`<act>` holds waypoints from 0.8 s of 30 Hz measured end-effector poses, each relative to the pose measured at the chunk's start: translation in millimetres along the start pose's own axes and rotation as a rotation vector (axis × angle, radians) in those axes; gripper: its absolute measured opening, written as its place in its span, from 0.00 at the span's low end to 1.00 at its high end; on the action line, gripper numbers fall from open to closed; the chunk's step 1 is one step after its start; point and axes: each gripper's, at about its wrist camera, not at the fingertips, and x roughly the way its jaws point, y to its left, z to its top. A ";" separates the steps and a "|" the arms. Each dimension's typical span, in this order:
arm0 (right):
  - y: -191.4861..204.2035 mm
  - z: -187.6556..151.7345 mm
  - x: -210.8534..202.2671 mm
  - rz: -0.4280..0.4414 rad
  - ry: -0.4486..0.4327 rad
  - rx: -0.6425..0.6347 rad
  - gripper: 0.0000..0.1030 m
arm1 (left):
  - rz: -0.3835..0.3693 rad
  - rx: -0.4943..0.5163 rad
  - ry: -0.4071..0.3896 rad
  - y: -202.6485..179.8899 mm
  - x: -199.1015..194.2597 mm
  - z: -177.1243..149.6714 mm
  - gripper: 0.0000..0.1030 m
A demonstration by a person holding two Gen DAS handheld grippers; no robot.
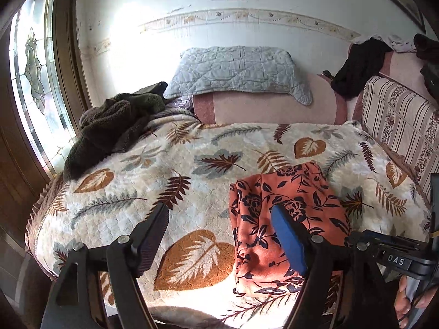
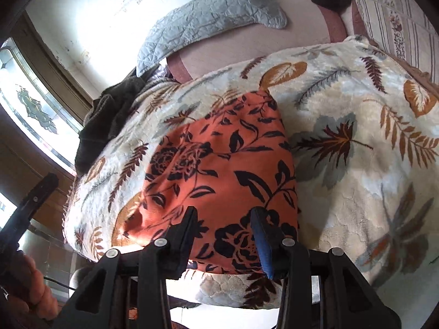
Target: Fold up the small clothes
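Lying folded on the blanket (image 1: 170,164), the garment (image 1: 288,211) looks nearly done; left gripper (image 1: 219,235) gapes empty, right gripper (image 2: 225,227) half-open, holding nothing.

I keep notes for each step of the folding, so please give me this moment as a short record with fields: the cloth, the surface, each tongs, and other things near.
cloth: orange flowered garment, folded, lying flat
surface: leaf-print blanket on a bed
left tongs: open, nothing between the fingers, beside the garment's left edge
right tongs: partly open over the garment's near edge; grip not clear
other things: dark brown towel at the far left, grey quilted pillow at the wall
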 end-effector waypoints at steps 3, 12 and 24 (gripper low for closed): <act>7.4 4.5 -36.3 0.006 -0.089 -0.024 0.52 | 0.037 0.003 -0.045 0.2 -20.2 4.7 0.87; 17.6 6.2 -119.8 -0.028 -0.253 -0.092 0.62 | 0.061 -0.008 -0.141 4.3 -69.7 16.0 0.92; 47.5 -2.2 -170.3 -0.107 -0.352 -0.169 0.64 | 0.096 -0.065 -0.192 17.6 -108.2 34.1 0.98</act>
